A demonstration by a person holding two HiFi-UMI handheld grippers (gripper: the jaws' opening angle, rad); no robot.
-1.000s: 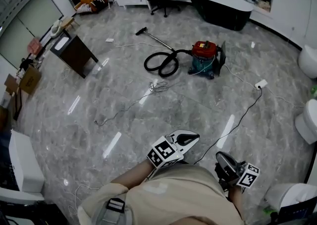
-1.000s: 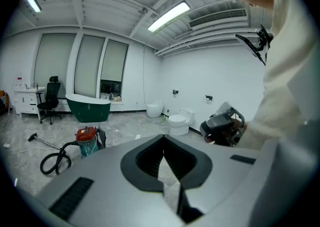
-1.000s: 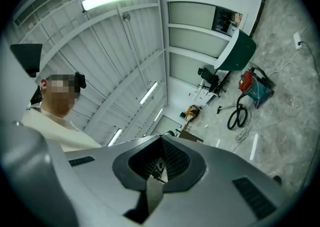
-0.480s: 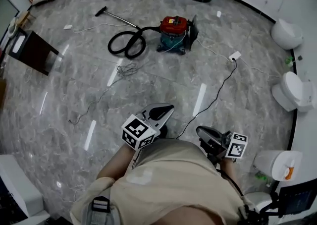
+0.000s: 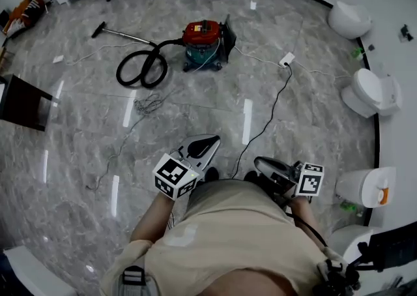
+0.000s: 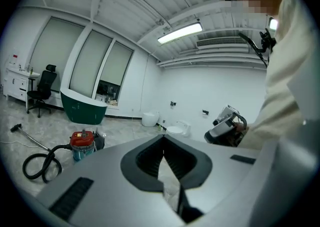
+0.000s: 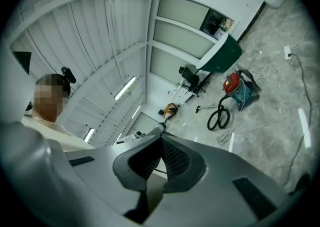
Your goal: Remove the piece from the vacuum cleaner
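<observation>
The red-lidded vacuum cleaner (image 5: 203, 42) sat well off at twelve o'clock, its hose (image 5: 140, 70) looped at its nine o'clock and the wand (image 5: 124, 34) stretching lengthwise toward ten o'clock. Nearer the person, a black cord (image 5: 264, 125) trailed toward one o'clock, a likely snag for feet, and tugging the wand could roll the canister. The left gripper (image 5: 214, 139) and right gripper (image 5: 258, 161) were held low, jaws together, empty.

Head view looks steeply down; all views share the vacuum cleaner (image 5: 204, 44).
</observation>
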